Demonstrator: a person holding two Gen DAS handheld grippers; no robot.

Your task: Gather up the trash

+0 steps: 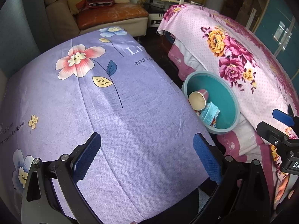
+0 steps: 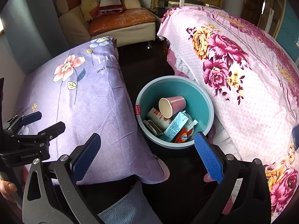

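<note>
The bin point(image 2: 207, 100) stands on the floor, wedged between the purple-covered bench point(image 2: 84, 102) and the bed point(image 2: 252, 93), holding a cup point(image 2: 172, 105) and cartons point(image 2: 174, 127). Both the left gripper point(image 1: 146, 155) and right gripper point(image 2: 147, 155) are wide, empty.

Setting: a lived-in room of a home, serving as bedroom and sitting area. Right of frame: a bed under a pink floral bedspread point(image 2: 243, 85). Left of frame: a surface draped in lilac flower-print fabric point(image 2: 84, 100). Upper left: a cream sofa point(image 2: 130, 28) with an orange seat cushion and loose pillows. Centre: a teal waste bin point(image 2: 207, 100) on the dark floor, holding household packaging.
</note>
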